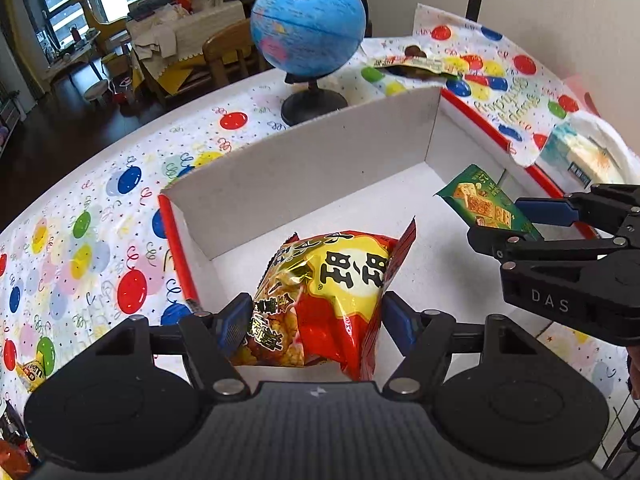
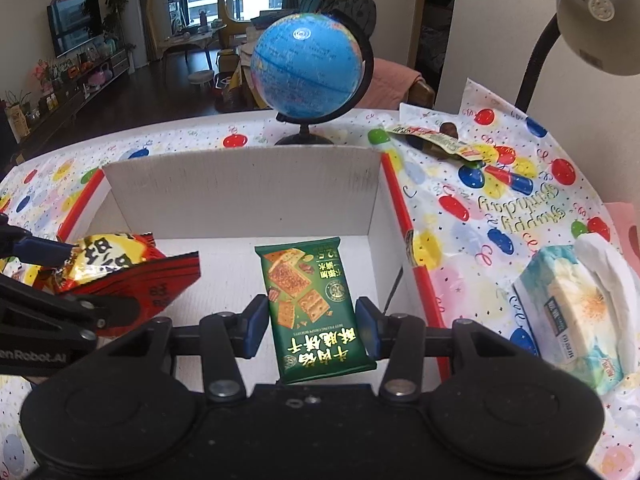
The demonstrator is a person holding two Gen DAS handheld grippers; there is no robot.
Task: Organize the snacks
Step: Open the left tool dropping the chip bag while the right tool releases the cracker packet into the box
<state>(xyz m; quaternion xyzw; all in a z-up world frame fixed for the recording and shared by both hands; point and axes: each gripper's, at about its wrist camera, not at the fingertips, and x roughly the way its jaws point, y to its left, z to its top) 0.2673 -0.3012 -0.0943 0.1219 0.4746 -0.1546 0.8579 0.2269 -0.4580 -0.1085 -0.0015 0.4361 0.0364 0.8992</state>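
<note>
Snack packets hang over a white cardboard box (image 1: 304, 168) with red edges, which sits on a table covered by a balloon-print cloth (image 1: 96, 216). Seen from the left wrist, the left gripper (image 1: 316, 322) pinches a red and yellow snack bag (image 1: 332, 280) between its blue pads, the bag's top reaching out over the box floor. The same view catches the right gripper (image 1: 516, 220) from the side at the right edge, clamped on a green biscuit packet (image 1: 480, 200) above the box's right side. From the right wrist, that packet (image 2: 312, 300) shows full face, printed with square crackers and held lengthwise between the right gripper's (image 2: 312, 328) pads, while the left gripper enters only as a dark arm at the left edge with the red bag (image 2: 132, 268) crumpled against it. Only the right wrist view shows all of a tissue box (image 2: 576, 312) on the cloth to the right of the cardboard box, plus a lamp head (image 2: 600, 16) above; the left view cuts both off. Both views show a blue globe (image 2: 308, 64) on a black stand behind the box and a flat yellow-green wrapper (image 2: 436, 140) lying on the cloth beyond its far right corner. Only the left view reveals more packets (image 1: 28, 376) at the table's near left edge.
</note>
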